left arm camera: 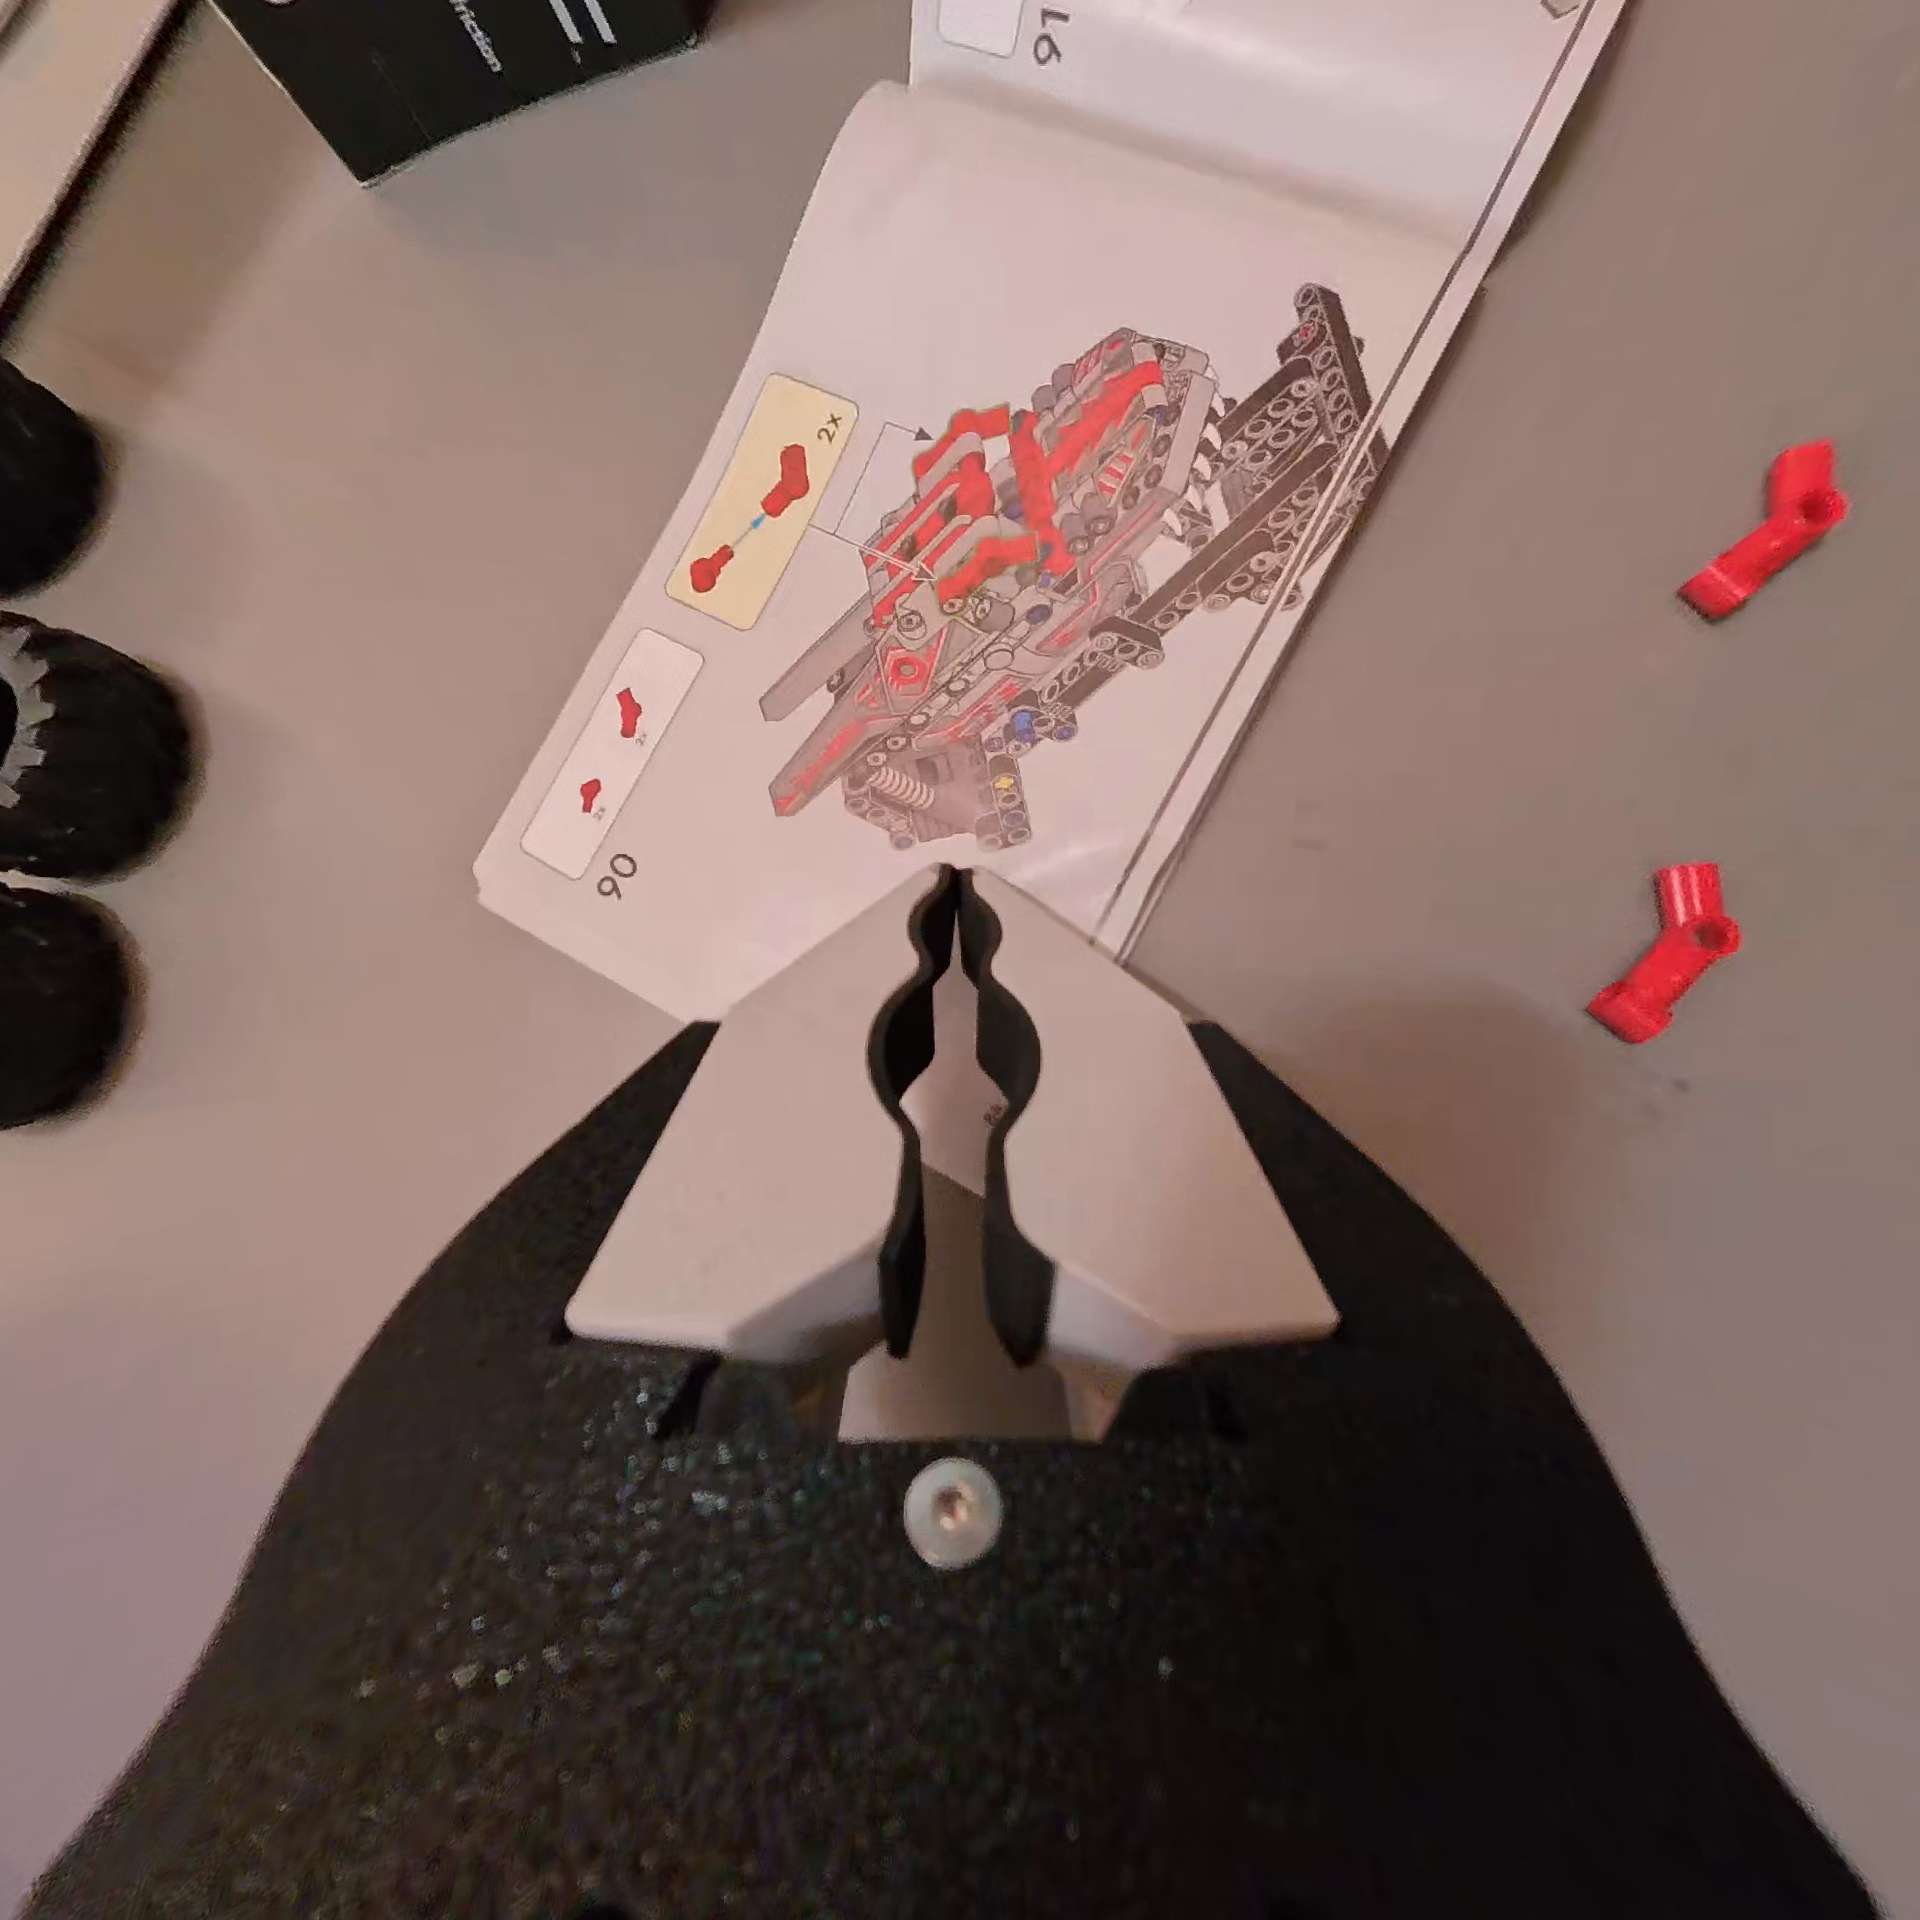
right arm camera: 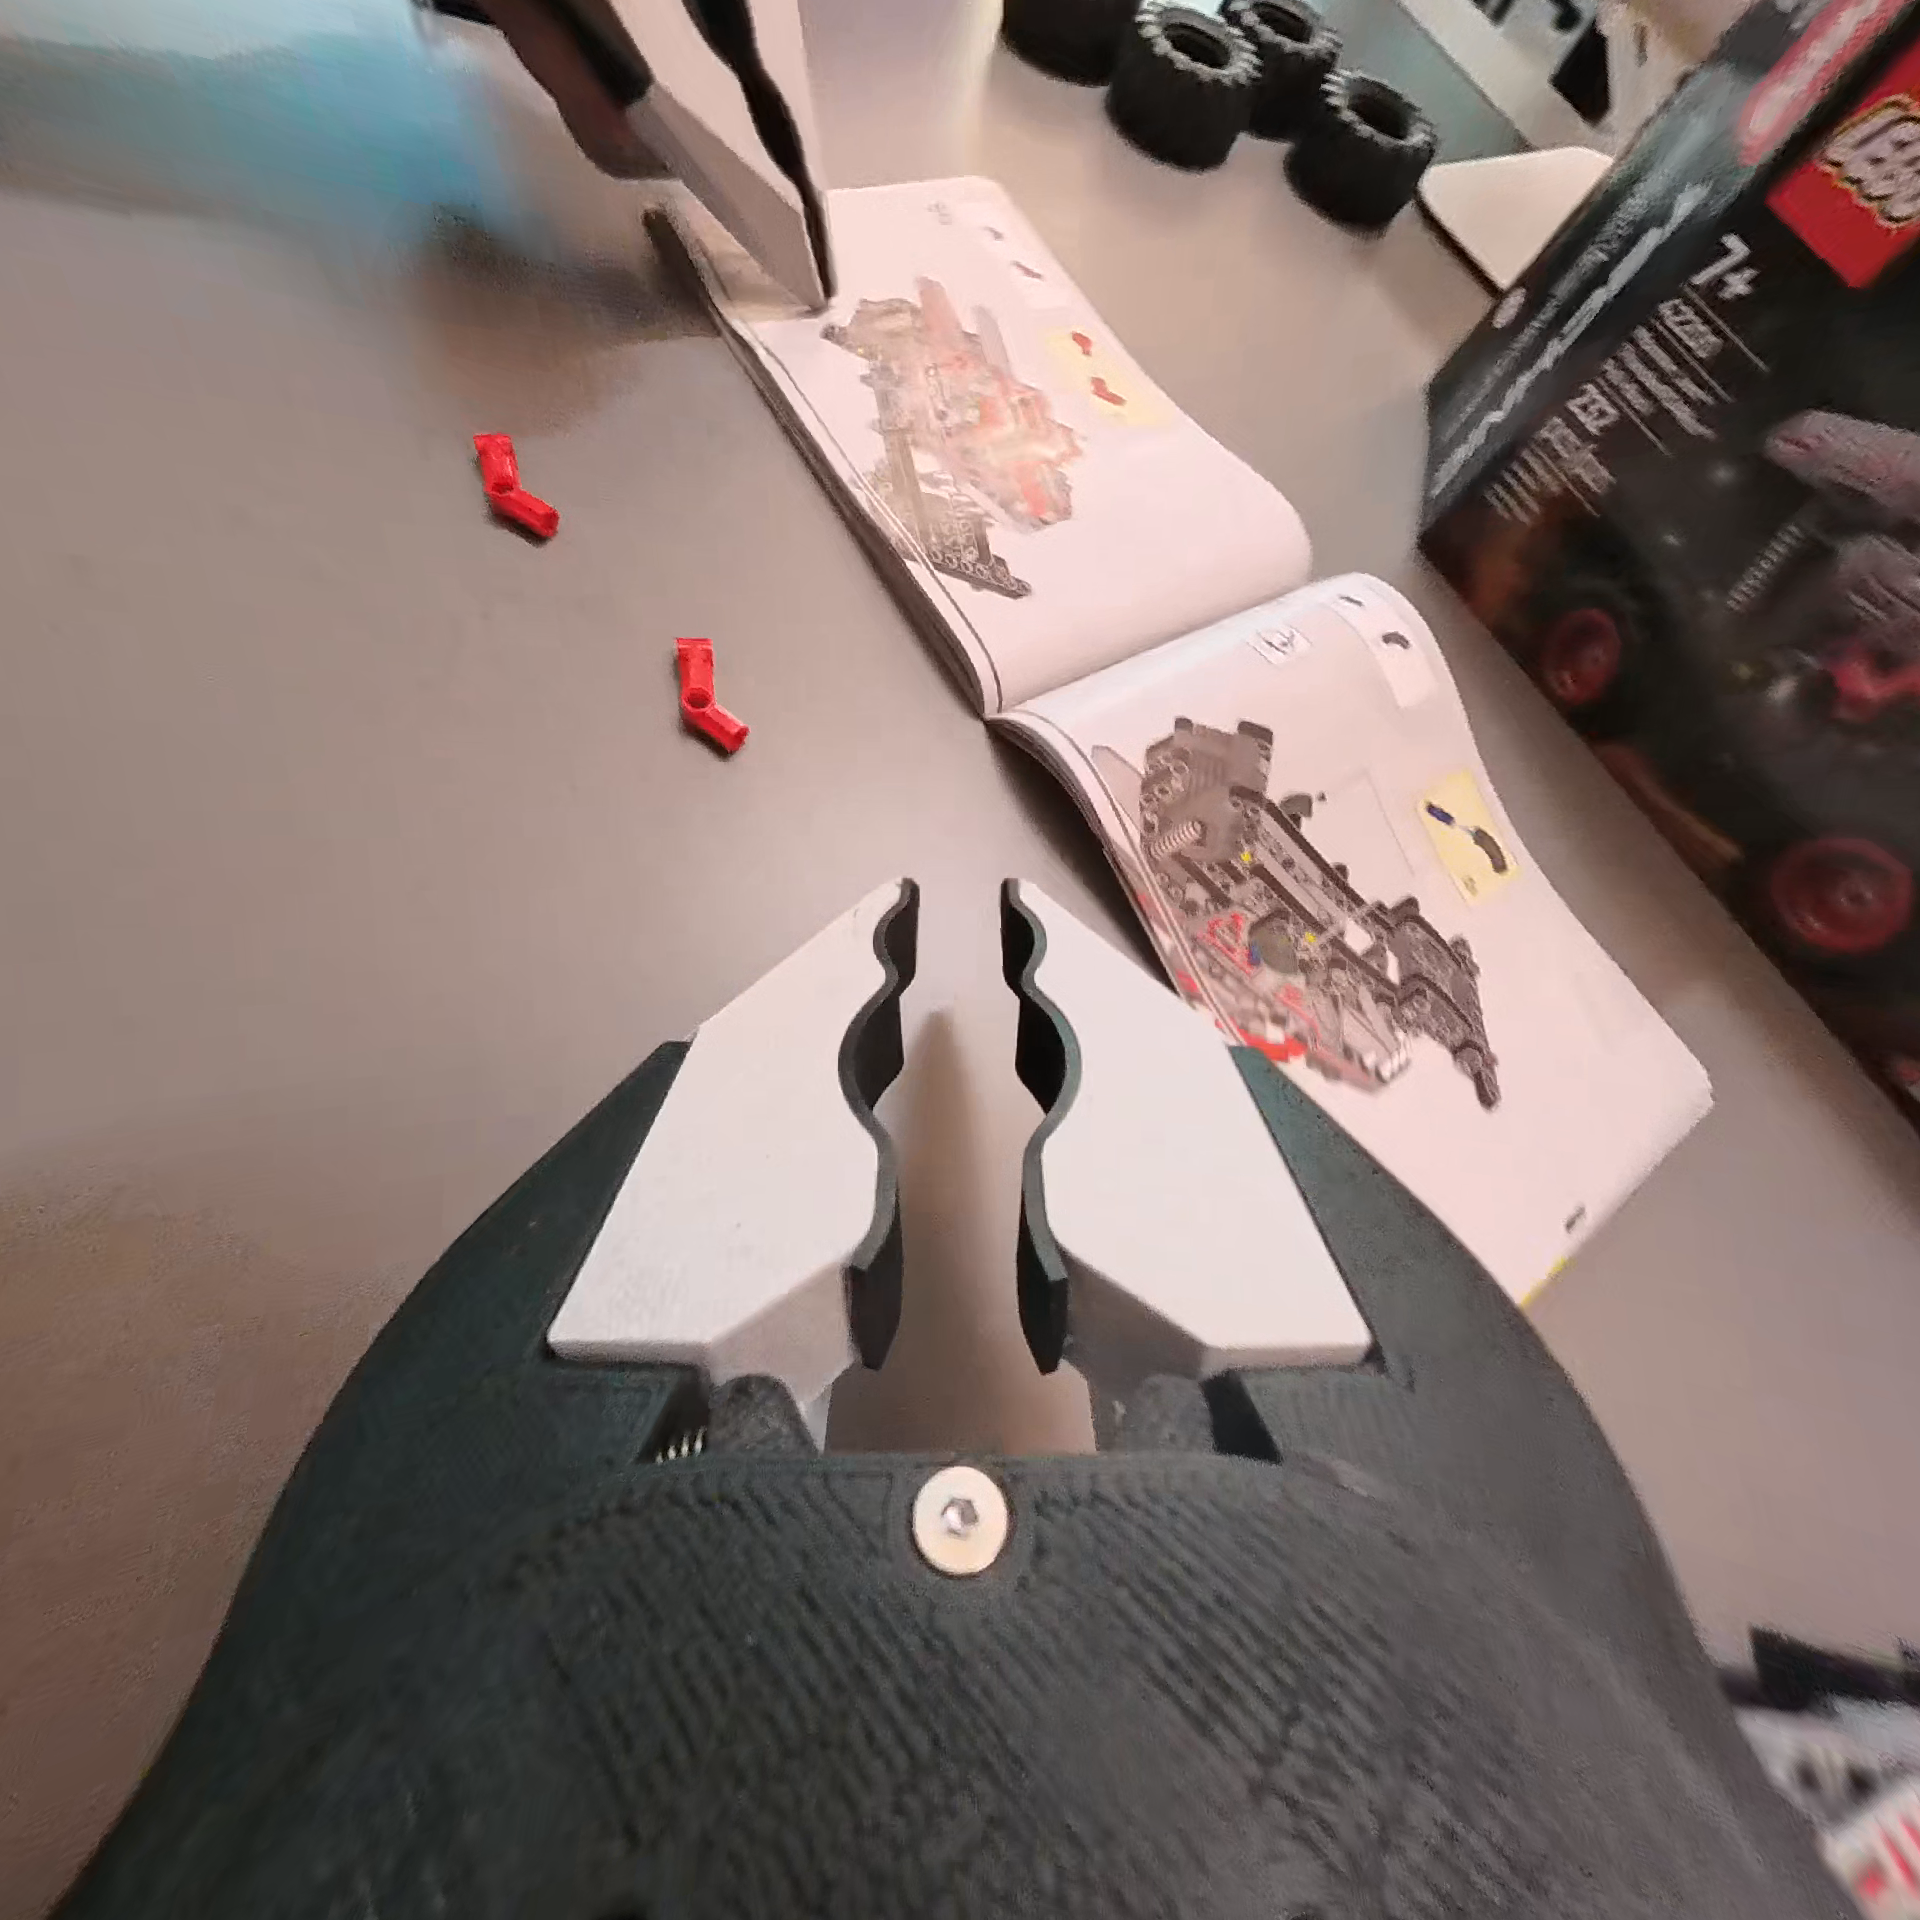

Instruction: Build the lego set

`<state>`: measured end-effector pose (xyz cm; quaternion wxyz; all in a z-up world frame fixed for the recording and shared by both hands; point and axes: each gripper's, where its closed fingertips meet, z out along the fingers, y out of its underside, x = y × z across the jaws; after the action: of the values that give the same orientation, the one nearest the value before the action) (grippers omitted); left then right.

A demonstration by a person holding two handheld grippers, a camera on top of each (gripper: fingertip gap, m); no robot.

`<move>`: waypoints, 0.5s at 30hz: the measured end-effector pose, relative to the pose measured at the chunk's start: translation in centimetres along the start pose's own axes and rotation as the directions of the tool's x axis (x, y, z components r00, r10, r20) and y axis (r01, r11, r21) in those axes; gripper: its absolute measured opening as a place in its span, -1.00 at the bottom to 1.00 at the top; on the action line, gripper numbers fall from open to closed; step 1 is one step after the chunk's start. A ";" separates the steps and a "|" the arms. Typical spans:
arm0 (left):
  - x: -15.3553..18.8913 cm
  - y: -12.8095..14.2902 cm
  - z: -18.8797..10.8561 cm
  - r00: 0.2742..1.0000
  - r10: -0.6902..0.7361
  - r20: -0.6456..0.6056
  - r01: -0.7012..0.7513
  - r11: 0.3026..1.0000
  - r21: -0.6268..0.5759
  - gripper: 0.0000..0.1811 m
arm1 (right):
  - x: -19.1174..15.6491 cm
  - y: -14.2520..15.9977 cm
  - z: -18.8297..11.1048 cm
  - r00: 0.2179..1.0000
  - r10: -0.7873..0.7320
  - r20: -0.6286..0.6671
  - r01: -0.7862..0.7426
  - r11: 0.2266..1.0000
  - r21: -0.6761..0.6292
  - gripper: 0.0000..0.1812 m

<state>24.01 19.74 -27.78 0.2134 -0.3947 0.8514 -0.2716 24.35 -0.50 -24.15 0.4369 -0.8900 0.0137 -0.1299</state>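
Note:
The open instruction booklet (left arm camera: 1039, 260) lies on the grey table; it also shows in the right wrist view (right arm camera: 1226, 509). Two small red angled connector pieces (left arm camera: 1766, 530) (left arm camera: 1662, 956) lie loose to its right, also seen in the right wrist view (right arm camera: 514, 488) (right arm camera: 707, 696). My left gripper (left arm camera: 954, 883) is shut, its tips on the near edge of the booklet's page; I cannot tell if it pinches a page. It shows from afar in the right wrist view (right arm camera: 821, 291). My right gripper (right arm camera: 958, 894) is open and empty above bare table, near the booklet's other page.
Several black tyres (left arm camera: 62, 748) (right arm camera: 1268, 94) stand beyond the booklet. The dark set box (right arm camera: 1714, 468) (left arm camera: 447, 73) stands along the booklet's far side. Blurred black and white parts (right arm camera: 1829, 1766) sit at the lower right. My hands' fingertips stand some 20 cm from each other.

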 end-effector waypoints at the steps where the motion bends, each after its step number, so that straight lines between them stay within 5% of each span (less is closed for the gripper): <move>1: -0.1 0.1 0.0 1.000 -0.008 -0.002 0.008 1.000 0.003 -1.00 | 0.1 0.0 -0.7 1.000 0.008 -0.021 -0.007 1.000 0.014 -0.84; 5: -0.7 0.4 -0.1 0.999 -0.038 -0.017 0.038 0.999 0.005 -1.00 | 3.7 -0.1 -5.8 0.970 0.087 -0.227 -0.064 0.992 0.106 -0.85; 8: -1.4 0.7 -0.2 0.998 -0.054 -0.021 0.054 0.999 0.005 -1.00 | 8.9 0.2 -12.3 0.862 0.170 -0.477 -0.081 0.976 0.203 -0.78; 11: -1.5 0.7 -0.2 0.997 -0.062 -0.038 0.063 0.998 0.011 -1.00 | 12.2 2.4 -16.5 0.795 0.223 -0.565 -0.116 0.969 0.220 -0.36; 15: -2.0 0.2 -0.8 0.999 0.006 0.033 -0.007 1.000 0.029 -1.00 | 13.9 5.4 -17.7 0.839 0.205 -0.504 -0.143 0.977 0.160 0.00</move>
<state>24.59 21.66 -26.99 0.2340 -0.3931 0.8451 -0.2767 33.97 -19.43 -14.97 0.4778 -0.7904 0.2041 -0.3246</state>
